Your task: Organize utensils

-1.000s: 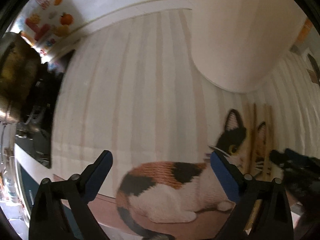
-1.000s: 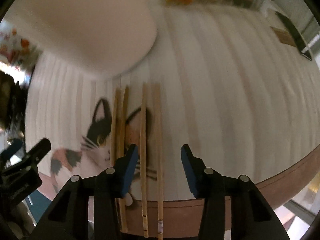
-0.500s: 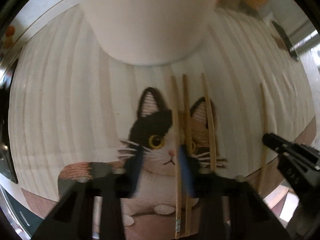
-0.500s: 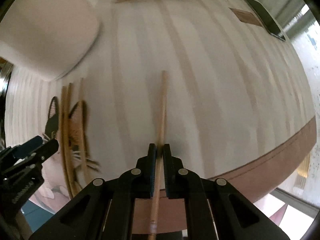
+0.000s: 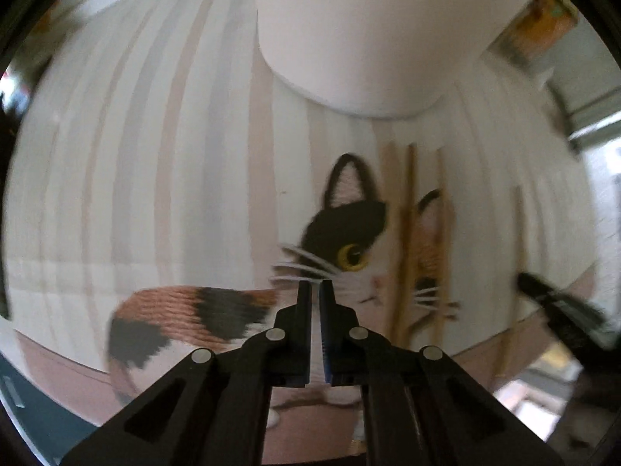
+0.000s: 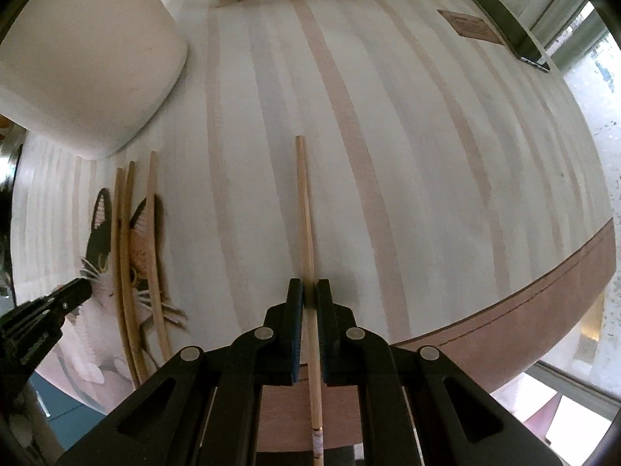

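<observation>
Right gripper [image 6: 309,291] clamped on one chopstick [image 6: 305,209], tip over the mat [image 6: 388,155]. Left gripper [image 5: 315,291] closed, holding nothing. Three chopsticks [image 6: 128,256] lie beside the holder [image 6: 85,62]. Advice: keep it level, tip up before dropping it in

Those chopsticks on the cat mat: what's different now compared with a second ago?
The right gripper closed on one chopstick and carried it to the right, away from the other three. The left gripper, wide open before, closed on nothing and swung over the cat picture. The three chopsticks and the white holder stayed put.
</observation>
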